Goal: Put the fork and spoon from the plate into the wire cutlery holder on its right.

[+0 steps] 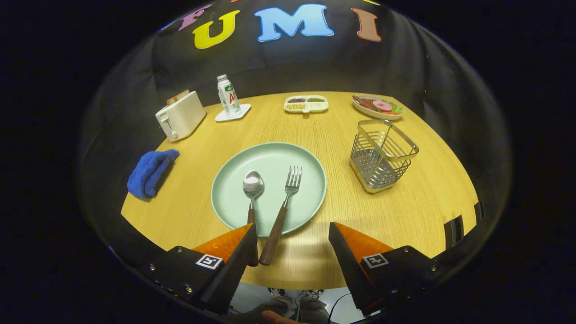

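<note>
Even overhead light, sharp focus, a soft glare on the table [405, 211], and strong fisheye bending at the rim.

Viewpoint: the fisheye camera is riding on the hand-held gripper [292, 236], sitting above the near edge of the round light-wood counter [405, 211].
Facing: it is looking forward and down along the two spread fingers, across the counter toward the black cloth booth wall [288, 63].
Nearness: the pale green round plate [270, 162] is lying just ahead of the fingertips; the white toaster [180, 116] is standing far off.
Below: a strip of floor with a person's shoes [294, 294] is showing under the counter edge.
</note>
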Motion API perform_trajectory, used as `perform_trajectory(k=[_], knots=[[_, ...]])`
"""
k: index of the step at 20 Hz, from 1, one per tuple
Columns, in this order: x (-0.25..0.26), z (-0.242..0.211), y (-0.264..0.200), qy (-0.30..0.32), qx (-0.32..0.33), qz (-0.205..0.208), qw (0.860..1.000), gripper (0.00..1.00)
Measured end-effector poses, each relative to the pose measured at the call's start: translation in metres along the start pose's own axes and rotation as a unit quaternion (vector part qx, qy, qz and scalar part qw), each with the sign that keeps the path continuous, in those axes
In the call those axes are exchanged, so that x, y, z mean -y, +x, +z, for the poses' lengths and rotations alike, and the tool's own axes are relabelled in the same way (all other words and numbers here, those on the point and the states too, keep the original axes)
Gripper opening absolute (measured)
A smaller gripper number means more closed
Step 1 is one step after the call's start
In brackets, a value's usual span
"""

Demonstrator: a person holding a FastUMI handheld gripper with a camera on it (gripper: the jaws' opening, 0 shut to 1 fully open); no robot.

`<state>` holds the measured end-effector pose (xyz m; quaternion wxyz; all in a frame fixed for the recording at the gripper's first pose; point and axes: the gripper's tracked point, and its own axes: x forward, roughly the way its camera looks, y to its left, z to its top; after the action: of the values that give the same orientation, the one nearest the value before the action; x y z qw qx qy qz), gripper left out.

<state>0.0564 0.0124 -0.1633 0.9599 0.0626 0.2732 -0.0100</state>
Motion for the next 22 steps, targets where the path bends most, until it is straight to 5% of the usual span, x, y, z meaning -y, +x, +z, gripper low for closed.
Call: perform_trajectory(k=[10, 12, 15, 19, 22], knots=[[0.020, -0.013, 0.016, -0.039, -0.054, -0.022, 0.998, 0.92], [0.012, -0.014, 0.020, -0.070, -0.068, -0.005, 0.995, 0.73], [0.012, -0.020, 0.018, -0.093, -0.096, -0.001, 0.991, 0.15], [0.018, -0.005, 0.011, -0.124, -0.085, -0.004, 0.989, 0.15], [0.024, -0.002, 0.006, -0.124, -0.102, 0.003, 0.987, 0.04]])
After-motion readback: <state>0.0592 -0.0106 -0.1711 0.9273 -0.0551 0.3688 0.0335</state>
